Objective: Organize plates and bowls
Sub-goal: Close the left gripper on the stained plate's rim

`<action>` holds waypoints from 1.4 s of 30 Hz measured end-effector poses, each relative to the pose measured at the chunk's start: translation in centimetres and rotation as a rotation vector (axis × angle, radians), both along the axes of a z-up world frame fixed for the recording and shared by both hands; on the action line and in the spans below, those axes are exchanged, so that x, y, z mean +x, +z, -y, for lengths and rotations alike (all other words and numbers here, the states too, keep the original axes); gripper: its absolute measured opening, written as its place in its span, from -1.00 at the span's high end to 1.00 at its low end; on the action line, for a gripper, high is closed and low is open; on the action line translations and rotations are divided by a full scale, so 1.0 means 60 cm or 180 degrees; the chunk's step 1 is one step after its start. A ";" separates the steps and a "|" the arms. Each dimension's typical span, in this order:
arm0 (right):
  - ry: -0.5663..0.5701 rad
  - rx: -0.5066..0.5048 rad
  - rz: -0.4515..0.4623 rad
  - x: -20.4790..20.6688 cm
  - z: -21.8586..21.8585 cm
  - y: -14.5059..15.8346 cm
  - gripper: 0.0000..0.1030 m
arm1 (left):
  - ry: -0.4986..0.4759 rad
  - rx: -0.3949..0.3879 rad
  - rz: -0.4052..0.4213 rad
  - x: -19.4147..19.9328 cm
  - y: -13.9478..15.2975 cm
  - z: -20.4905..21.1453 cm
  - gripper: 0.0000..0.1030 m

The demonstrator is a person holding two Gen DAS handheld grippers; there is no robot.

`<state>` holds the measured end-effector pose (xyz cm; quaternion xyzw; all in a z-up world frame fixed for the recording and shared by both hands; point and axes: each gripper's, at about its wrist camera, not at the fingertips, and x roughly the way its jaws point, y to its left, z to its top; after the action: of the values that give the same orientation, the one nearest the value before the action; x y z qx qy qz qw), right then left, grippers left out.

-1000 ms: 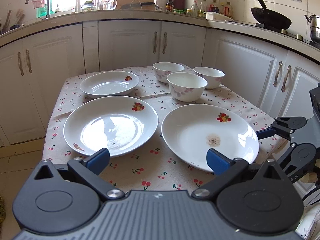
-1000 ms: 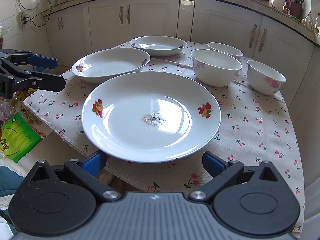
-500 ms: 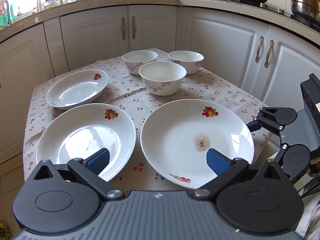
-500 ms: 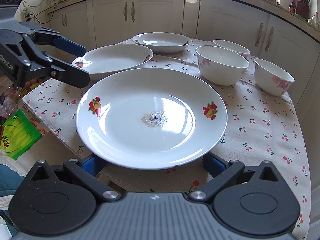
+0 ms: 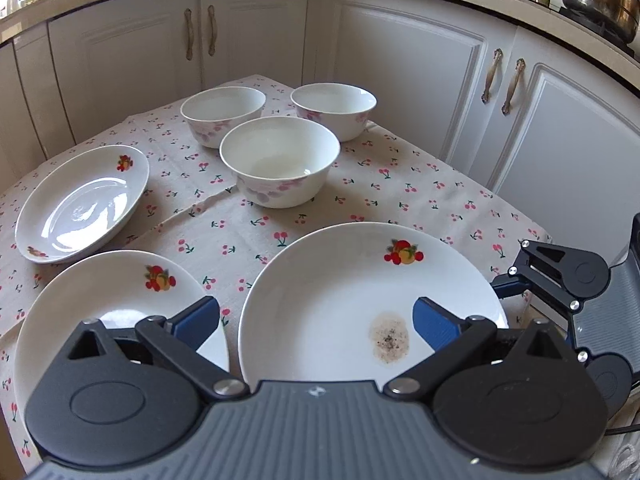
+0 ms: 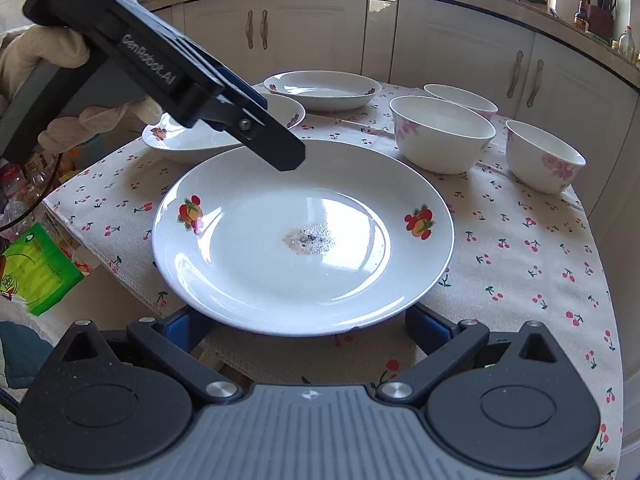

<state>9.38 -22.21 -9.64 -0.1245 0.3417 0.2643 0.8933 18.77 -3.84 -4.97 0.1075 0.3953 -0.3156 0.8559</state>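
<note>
Both grippers, left gripper [image 5: 316, 320] above and right gripper [image 6: 306, 320] at the near rim, hold fingers spread around the stained plate [image 6: 303, 236], probably to lift it for stacking.

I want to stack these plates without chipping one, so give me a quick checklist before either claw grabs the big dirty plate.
1. Left claw open: ok, fingers spread above the big plate.
2. Right claw open: ok, fingers either side of the plate's near rim, below it.
3. Either claw gripping the plate: not ok, neither has closed.
4. Plate clean: not ok, a brown speckled residue sits at its centre.
5. Stacking targets free: ok, the medium plate and the small plate hold nothing.
6. Bowls out of the way: ok, the three bowls stand apart at the far side.
</note>
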 end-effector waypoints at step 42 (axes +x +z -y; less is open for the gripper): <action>-0.0007 -0.0010 0.0065 -0.002 -0.009 0.004 -1.00 | -0.0728 0.0372 -0.0733 0.090 -0.047 0.052 -0.92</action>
<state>9.29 -21.68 -9.40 -0.1282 0.3331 0.2615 0.8968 24.19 -6.93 -7.81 0.1645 0.4936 -0.3976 0.7558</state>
